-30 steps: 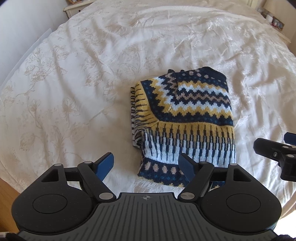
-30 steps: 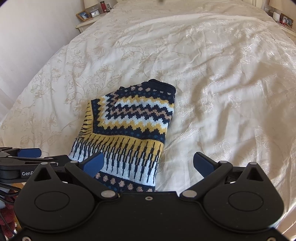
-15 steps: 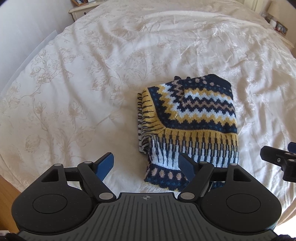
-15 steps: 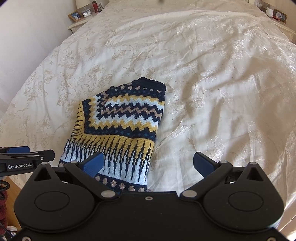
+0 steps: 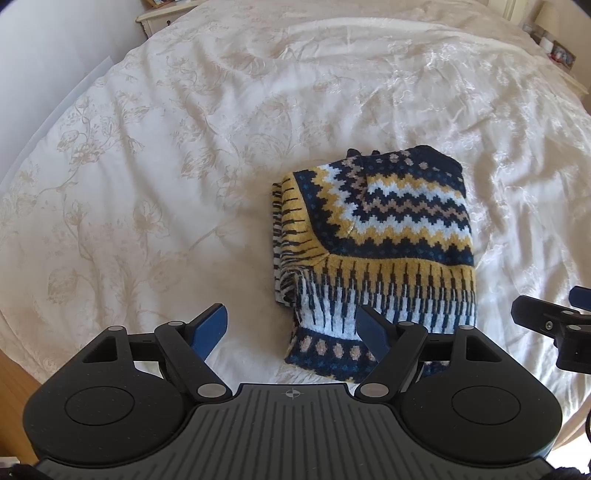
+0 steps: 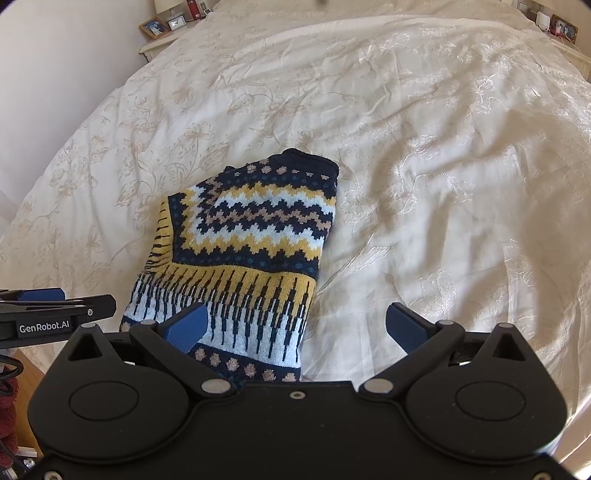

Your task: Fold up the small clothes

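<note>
A folded knitted sweater, patterned in navy, mustard, white and tan zigzags, lies on a bed near its near edge. Both grippers hover above it, empty, with their blue-padded fingers spread wide apart.

From the left wrist view, the left gripper sits over the sweater's near left corner: its right finger overlaps the striped band of the knit, while its left finger is over bare bedding. Whether the pad touches the knit cannot be told. From the right wrist view, the right gripper straddles the sweater's near right edge: its left finger is over the knit and its right finger is over bare cover. Each gripper shows at the edge of the other's view, so they are side by side.

The sweater rests on a cream bedspread with a pale floral pattern, lightly rumpled. A white bedside cabinet stands at the far left against a pale wall; in the right wrist view it carries framed photographs. More small items stand at the far right.

Open bedspread stretches far, left and right of the sweater. Wooden floor shows past the bed's near left edge.
</note>
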The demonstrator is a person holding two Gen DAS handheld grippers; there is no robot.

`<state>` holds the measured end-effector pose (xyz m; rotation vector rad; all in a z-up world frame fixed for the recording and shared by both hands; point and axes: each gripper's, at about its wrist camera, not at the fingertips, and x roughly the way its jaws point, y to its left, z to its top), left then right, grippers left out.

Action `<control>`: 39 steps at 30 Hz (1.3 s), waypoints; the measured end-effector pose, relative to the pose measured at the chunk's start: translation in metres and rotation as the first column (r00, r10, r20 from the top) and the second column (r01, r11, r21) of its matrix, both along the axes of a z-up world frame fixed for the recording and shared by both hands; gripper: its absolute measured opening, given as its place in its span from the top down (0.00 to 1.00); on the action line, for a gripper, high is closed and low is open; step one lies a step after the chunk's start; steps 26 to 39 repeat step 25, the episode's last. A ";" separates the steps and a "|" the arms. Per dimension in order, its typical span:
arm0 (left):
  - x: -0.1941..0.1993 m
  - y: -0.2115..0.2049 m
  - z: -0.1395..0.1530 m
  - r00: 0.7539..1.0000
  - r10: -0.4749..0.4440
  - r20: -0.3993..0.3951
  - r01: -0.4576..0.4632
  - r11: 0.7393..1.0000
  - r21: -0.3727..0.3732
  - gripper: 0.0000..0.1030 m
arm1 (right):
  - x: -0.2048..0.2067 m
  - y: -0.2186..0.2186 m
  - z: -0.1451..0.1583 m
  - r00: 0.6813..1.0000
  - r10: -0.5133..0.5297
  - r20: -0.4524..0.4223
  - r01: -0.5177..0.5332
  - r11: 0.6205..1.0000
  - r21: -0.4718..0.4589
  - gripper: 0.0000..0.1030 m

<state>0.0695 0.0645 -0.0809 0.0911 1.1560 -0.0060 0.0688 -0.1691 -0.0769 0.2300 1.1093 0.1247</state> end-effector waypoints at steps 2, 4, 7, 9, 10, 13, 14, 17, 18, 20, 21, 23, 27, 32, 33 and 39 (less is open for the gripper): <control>0.000 0.001 0.000 1.000 0.001 -0.001 -0.001 1.000 -0.001 0.27 | 0.001 0.000 -0.001 1.000 0.001 -0.004 -0.001 1.000 0.000 0.01; 0.001 0.001 -0.001 1.000 0.002 -0.003 -0.002 1.000 -0.003 0.27 | 0.001 0.000 -0.001 1.000 0.000 -0.006 0.000 1.000 0.003 0.01; 0.001 0.001 -0.001 1.000 0.003 -0.006 -0.003 1.000 -0.006 0.27 | 0.001 0.000 -0.001 1.000 0.000 -0.006 0.000 1.000 0.004 0.01; 0.002 0.001 -0.001 1.000 0.002 -0.007 -0.002 1.000 -0.006 0.27 | 0.002 0.001 -0.002 1.000 0.000 -0.007 0.000 1.000 0.006 0.01; 0.002 0.001 -0.001 1.000 0.002 -0.007 -0.002 1.000 -0.007 0.27 | 0.002 0.002 -0.002 1.000 0.000 -0.008 0.000 1.000 0.006 0.01; 0.002 0.001 -0.001 1.000 0.003 -0.007 -0.003 1.000 -0.010 0.27 | 0.002 0.002 -0.003 1.000 -0.001 -0.009 0.001 1.000 0.007 0.01; 0.002 0.000 -0.001 1.000 0.003 -0.006 -0.003 1.000 -0.009 0.27 | 0.002 0.002 -0.003 1.000 -0.001 -0.009 0.001 1.000 0.008 0.01; 0.003 0.000 0.000 1.000 0.002 -0.005 -0.002 1.000 -0.011 0.27 | 0.002 0.003 -0.003 1.000 -0.002 -0.009 0.002 1.000 0.009 0.01; 0.003 0.000 0.000 1.000 0.001 -0.003 -0.001 1.000 -0.011 0.27 | 0.002 0.003 -0.003 1.000 -0.003 -0.009 0.003 1.000 0.009 0.01; 0.003 -0.001 0.000 1.000 0.002 0.006 -0.002 1.000 -0.006 0.27 | 0.002 0.003 -0.003 1.000 -0.002 -0.010 0.002 1.000 0.009 0.01; 0.003 -0.001 0.001 1.000 -0.001 0.007 0.001 1.000 -0.005 0.27 | 0.002 0.003 -0.003 1.000 -0.003 -0.010 0.003 1.000 0.009 0.01; 0.003 -0.001 0.001 1.000 -0.003 0.005 0.003 1.000 -0.008 0.27 | 0.002 0.003 -0.003 1.000 -0.003 -0.011 0.003 1.000 0.011 0.01; 0.004 -0.001 0.000 1.000 -0.003 0.004 0.003 1.000 -0.006 0.27 | 0.002 0.004 -0.004 1.000 -0.006 -0.013 0.006 1.000 0.014 0.01; 0.004 -0.001 0.000 1.000 -0.003 0.004 0.003 1.000 -0.006 0.27 | 0.002 0.004 -0.004 1.000 -0.006 -0.013 0.006 1.000 0.014 0.01; 0.004 -0.001 0.000 1.000 -0.003 0.004 0.003 1.000 -0.006 0.27 | 0.002 0.004 -0.004 1.000 -0.006 -0.013 0.006 1.000 0.014 0.01; 0.004 -0.001 0.000 1.000 -0.003 0.004 0.003 1.000 -0.006 0.27 | 0.002 0.004 -0.004 1.000 -0.006 -0.013 0.006 1.000 0.014 0.01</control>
